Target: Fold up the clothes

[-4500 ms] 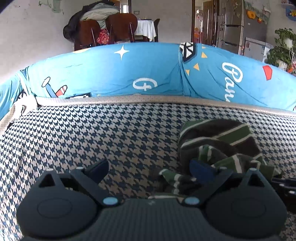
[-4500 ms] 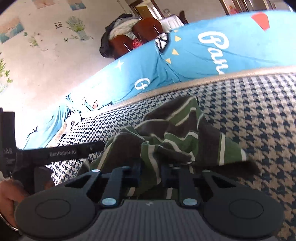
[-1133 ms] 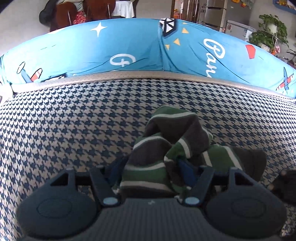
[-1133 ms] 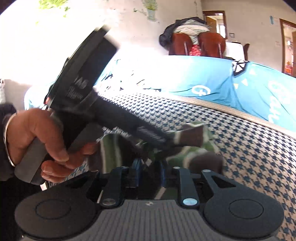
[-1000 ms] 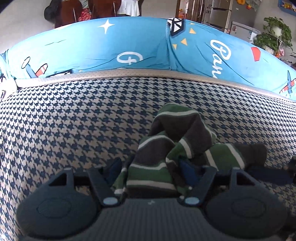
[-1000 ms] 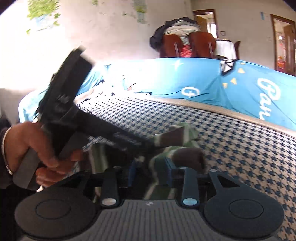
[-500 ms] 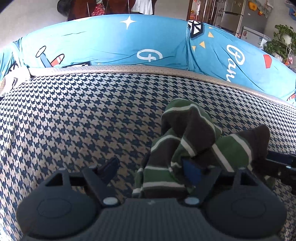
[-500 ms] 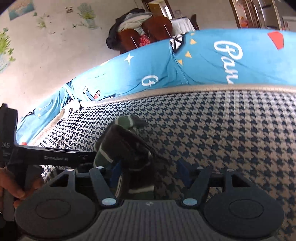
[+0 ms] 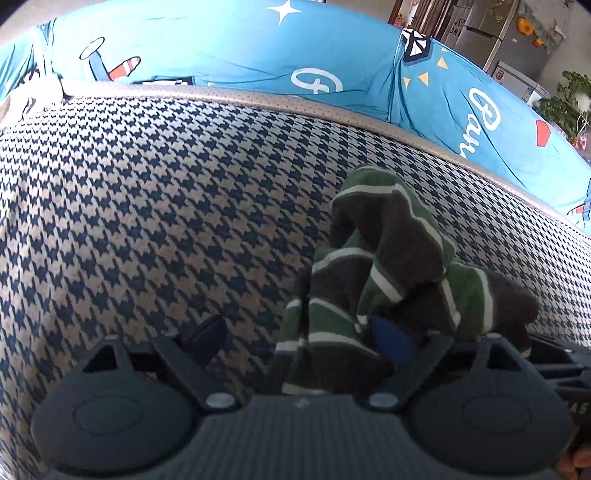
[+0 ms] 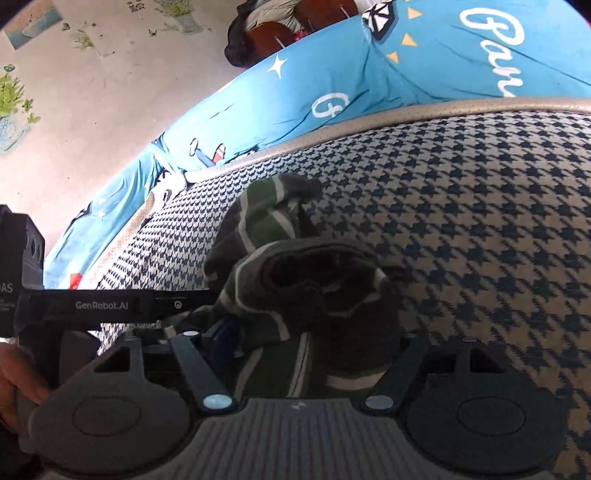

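Observation:
A crumpled green, dark grey and white striped garment (image 9: 388,258) lies bunched on the houndstooth cushion (image 9: 147,203). My left gripper (image 9: 299,338) is open. The garment's near edge lies between its fingers and drapes over the right blue pad (image 9: 391,343). In the right wrist view the same garment (image 10: 295,280) sits heaped between the wide-spread fingers of my open right gripper (image 10: 314,339). The left gripper's body (image 10: 110,304) reaches in from the left side, its tips hidden in the cloth. A hand (image 10: 14,373) holds it.
A blue printed cover (image 9: 240,55) rises like a wall along the cushion's far edge. Bare houndstooth surface stretches left of the garment. Behind stand brown chairs (image 10: 280,33) piled with clothes, a fridge (image 9: 509,40) and a potted plant (image 9: 569,103).
My right gripper, shut on the garment a second ago, has opened and let it go. The garment has dropped into a heap and now sits more toward the left gripper's right finger.

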`<state>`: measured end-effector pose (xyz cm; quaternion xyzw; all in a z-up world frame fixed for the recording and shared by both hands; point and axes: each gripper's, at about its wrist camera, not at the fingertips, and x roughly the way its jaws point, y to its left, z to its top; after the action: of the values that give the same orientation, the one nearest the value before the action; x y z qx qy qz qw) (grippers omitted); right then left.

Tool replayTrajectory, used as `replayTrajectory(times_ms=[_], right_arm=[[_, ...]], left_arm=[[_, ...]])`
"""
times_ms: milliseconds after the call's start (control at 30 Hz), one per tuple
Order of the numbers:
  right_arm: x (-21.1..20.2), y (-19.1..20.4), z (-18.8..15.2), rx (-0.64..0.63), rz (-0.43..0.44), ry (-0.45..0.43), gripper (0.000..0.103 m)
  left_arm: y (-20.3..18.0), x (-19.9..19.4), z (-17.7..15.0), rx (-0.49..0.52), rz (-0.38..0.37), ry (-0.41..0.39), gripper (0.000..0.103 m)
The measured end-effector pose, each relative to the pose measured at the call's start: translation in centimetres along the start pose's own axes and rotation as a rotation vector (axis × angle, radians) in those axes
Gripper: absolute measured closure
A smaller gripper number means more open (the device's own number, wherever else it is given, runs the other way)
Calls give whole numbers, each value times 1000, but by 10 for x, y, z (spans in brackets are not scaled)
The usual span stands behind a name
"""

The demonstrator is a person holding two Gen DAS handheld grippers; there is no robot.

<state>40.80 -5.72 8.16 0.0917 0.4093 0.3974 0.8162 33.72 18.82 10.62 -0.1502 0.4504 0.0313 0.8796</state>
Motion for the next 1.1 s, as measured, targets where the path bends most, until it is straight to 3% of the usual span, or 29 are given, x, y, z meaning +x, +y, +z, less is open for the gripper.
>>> replayTrajectory(times_ms=[233, 433, 633, 1100], right_arm=[[7, 6, -2, -14, 35, 19, 57], [1, 9, 1, -31, 24, 11, 71], [-12, 6, 11, -34, -10, -38, 74], [-74, -7, 44, -99, -138, -256, 75]], left_arm=[[4, 7, -4, -74, -78, 42, 13], [-3, 10, -3, -119, -152, 41, 19], [-28, 10, 7, -112, -173, 5, 19], [-90, 12, 43, -128, -305, -91, 19]])
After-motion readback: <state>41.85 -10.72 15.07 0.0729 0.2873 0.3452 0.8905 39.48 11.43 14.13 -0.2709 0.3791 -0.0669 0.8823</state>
